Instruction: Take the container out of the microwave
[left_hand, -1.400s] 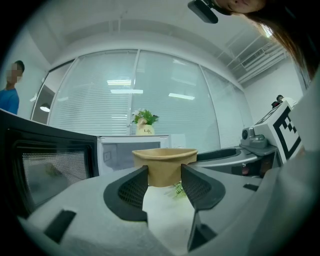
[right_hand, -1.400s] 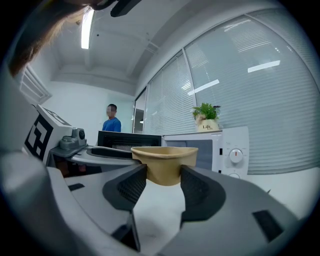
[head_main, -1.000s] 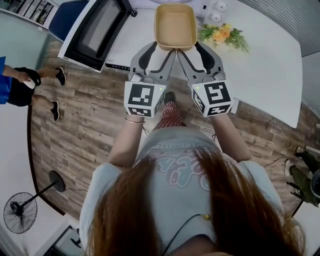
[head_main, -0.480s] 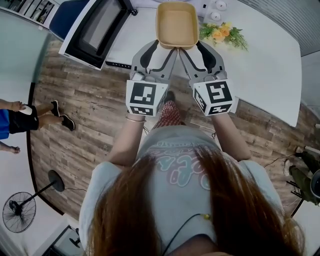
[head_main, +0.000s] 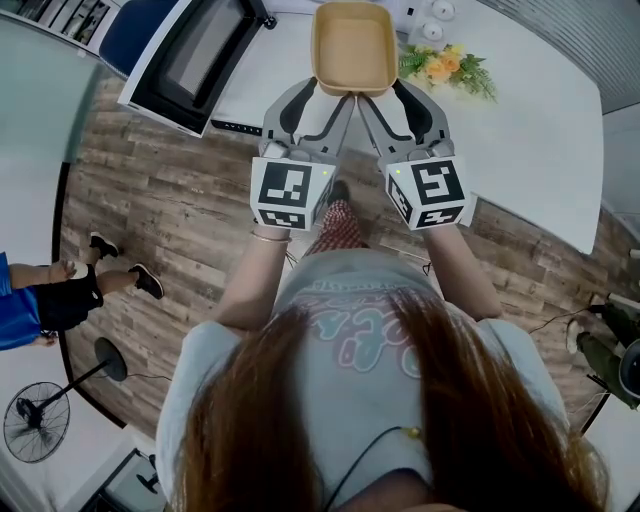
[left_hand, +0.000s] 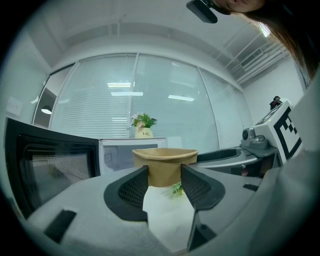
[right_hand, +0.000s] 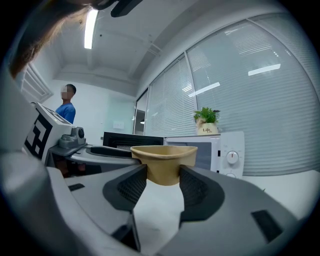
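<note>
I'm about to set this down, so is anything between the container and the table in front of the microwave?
Nothing visible. The container, held by the left gripper and right gripper, hangs over bare table; the flowers stand off to its right.

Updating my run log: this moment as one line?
container outside microwave | left gripper shut on it | right gripper shut on it

Wood-plank floor (head_main: 170, 250), white table (head_main: 530, 120), standing fan (head_main: 40, 425), glass wall (left_hand: 165, 100) seemingly behind blinds.
</note>
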